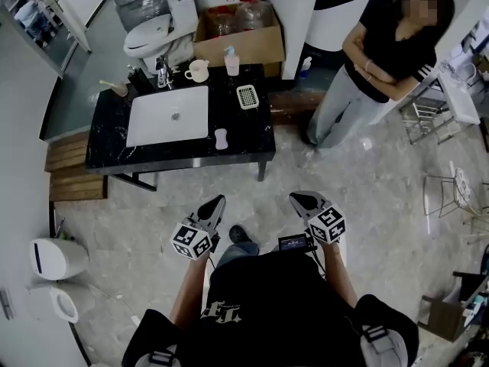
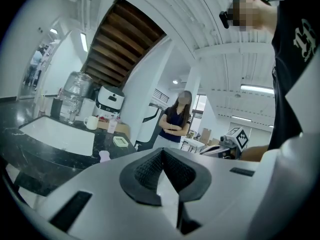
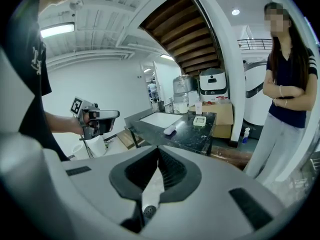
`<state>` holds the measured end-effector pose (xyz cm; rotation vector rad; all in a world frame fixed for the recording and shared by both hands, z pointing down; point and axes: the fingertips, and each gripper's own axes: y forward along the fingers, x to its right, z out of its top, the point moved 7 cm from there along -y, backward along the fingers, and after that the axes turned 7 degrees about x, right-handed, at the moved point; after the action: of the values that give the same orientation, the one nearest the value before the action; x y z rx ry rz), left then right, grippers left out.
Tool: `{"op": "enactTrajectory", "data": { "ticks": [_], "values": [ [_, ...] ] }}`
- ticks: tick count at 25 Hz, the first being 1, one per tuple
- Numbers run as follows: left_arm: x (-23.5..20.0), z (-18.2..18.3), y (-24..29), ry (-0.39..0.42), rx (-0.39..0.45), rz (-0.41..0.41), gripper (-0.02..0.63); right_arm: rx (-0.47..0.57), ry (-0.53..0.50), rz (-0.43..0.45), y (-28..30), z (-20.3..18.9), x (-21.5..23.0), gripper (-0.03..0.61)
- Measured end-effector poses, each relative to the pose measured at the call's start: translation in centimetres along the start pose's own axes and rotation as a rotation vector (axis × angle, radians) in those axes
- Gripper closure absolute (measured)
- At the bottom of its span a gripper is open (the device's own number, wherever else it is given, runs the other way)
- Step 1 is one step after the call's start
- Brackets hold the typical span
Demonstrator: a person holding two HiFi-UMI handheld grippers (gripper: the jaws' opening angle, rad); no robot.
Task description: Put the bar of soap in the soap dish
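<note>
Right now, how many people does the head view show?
2. A bystander, arms folded, beside the black counter; the camera wearer, below, holds the left gripper and right gripper. Others may be hidden.

bar of soap (image 1: 221, 138): pink, flat on counter (image 1: 260, 140) (front edge) | soap dish (image 1: 247, 96): white, slatted, apart

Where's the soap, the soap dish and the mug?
bar of soap (image 1: 221, 138), head view, middle of its top.
soap dish (image 1: 247, 96), head view, centre of its slotted top.
mug (image 1: 198, 71), head view, inside its open top.
</note>
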<state>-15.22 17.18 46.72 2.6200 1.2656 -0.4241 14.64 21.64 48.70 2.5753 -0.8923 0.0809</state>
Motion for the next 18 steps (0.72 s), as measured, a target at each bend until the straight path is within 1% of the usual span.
{"op": "enactTrajectory", "data": {
  "ticks": [6, 10, 13, 18],
  "values": [
    [-2.8, 0.7, 3.0, -0.002, -0.029, -0.025, 0.604, -0.016, -0.013, 0.002, 2.0, 1.2, 1.2, 0.569],
    [-3.7, 0.9, 5.9, -0.004, -0.034, -0.028, 0.604, -0.021, -0.015, 0.025, 3.2, 2.0, 3.7, 0.569],
    [-4.6, 1.1, 8.0, 0.003, -0.039, -0.006, 0.604, -0.019, -0.019, 0.056, 4.8, 2.8, 6.2, 0.569],
    [-6.4, 2.1, 12.0, 0.028, -0.027, 0.056, 0.604, -0.019, -0.062, 0.137, 7.8, 5.3, 11.0, 0.569]
  ]
}}
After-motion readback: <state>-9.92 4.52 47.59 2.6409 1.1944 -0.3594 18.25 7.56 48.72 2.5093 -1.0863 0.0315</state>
